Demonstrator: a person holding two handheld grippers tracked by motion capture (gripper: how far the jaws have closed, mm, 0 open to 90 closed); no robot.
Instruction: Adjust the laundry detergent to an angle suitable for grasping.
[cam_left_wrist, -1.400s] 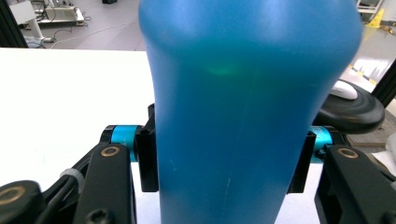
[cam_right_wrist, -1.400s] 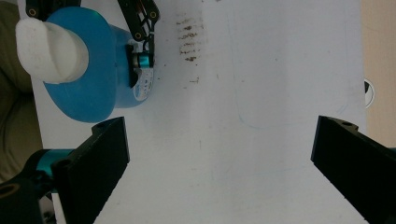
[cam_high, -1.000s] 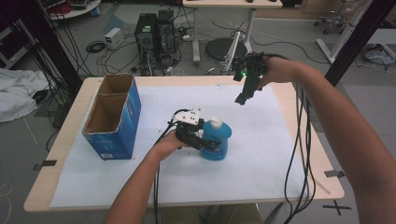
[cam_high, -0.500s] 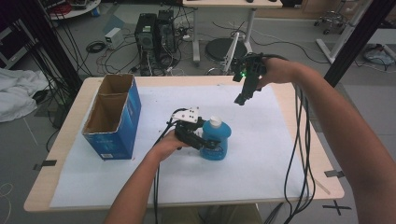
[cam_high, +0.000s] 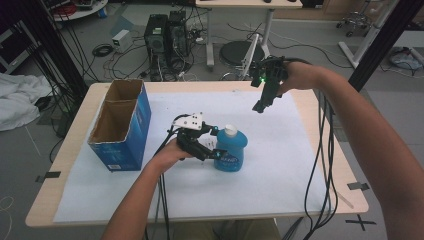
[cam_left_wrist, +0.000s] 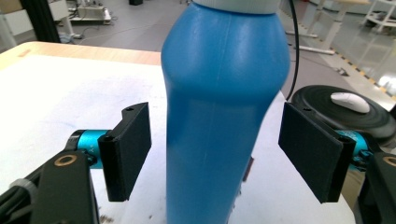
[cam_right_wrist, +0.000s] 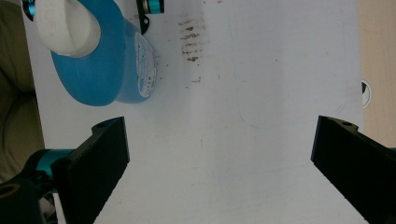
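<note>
A blue bottle (cam_high: 232, 149) with a white cap stands upright on the white sheet at mid-table. My left gripper (cam_high: 216, 145) sits at its left side, and the jaws have just been opening. In the left gripper view the blue bottle (cam_left_wrist: 219, 112) stands between the two pads (cam_left_wrist: 128, 149), with a gap on each side. My right gripper (cam_high: 261, 106) hangs in the air above the far right part of the table, pointing down, its jaws wide apart with nothing between them. In the right gripper view the bottle (cam_right_wrist: 100, 60) shows from above at the upper left.
An open blue cardboard box (cam_high: 121, 125) with two compartments stands at the table's left. The white sheet (cam_high: 280, 170) covers most of the wooden table (cam_high: 345, 190). Cables trail from both grippers over the near edge. Computers and cables lie on the floor behind.
My left gripper has let go of the bottle; its jaws now stand apart around it, and the hand has drawn slightly back. The right gripper has kept still.
</note>
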